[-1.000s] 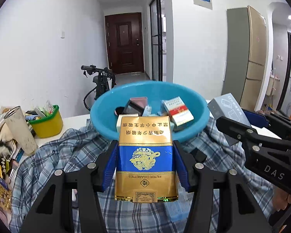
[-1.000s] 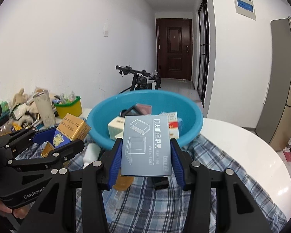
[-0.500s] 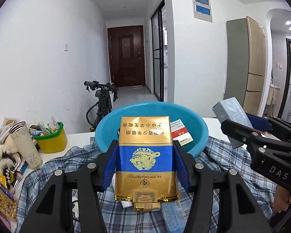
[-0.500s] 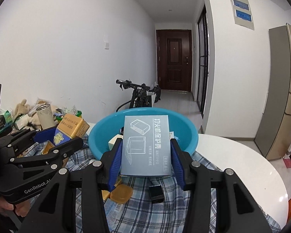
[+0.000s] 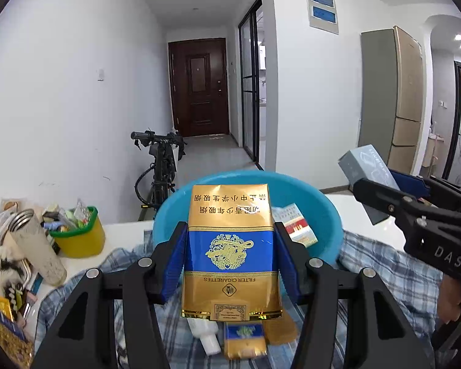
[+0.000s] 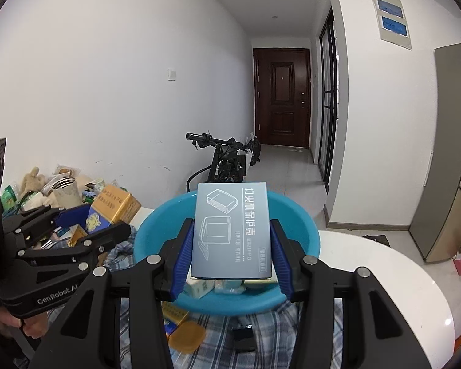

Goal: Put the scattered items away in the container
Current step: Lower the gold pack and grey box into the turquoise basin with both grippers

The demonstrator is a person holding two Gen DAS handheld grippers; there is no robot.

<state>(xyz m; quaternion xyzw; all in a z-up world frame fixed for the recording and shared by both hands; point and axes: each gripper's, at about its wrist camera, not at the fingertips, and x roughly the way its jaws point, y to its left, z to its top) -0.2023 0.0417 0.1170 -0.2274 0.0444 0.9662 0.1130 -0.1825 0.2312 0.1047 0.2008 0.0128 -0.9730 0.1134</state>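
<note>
Basin (image 5: 329, 215), blue and round, sits at the middle of both wrist views, lower in each than a second ago: both hands have lifted together, and the table has dropped away beneath them. The left gripper (image 5: 230, 255) is clamped on a gold-and-blue cigarette carton (image 5: 230, 246), its pads pressed to the carton's sides, with the basin rim just behind at 12 o'clock. The right gripper (image 6: 232, 246) is clamped on a grey-blue box (image 6: 232, 230), held upright over the basin's near edge. Neither grip has loosened over that second. My reading is that both loads are being raised to clear the rim, so the drop into the basin comes next and no release has begun. Some packs already lie inside, among them a red-and-white pack (image 5: 295, 224) at 2 o'clock of the carton. Items not yet tidied lie on the plaid cloth (image 5: 393, 273): a white tube (image 5: 206, 335) and a small blue-gold pack (image 5: 244, 338) at 6 o'clock in the left view, an amber lid (image 6: 187, 336) at 7 o'clock in the right. The cloth covers a white table (image 6: 384, 270); a yellow tub (image 5: 80, 236) and a steel cup (image 5: 37, 246) stand at 9 o'clock among clutter. Beyond, a bike (image 6: 224, 160) leans in a hallway ending at a dark door (image 6: 281, 98)
</note>
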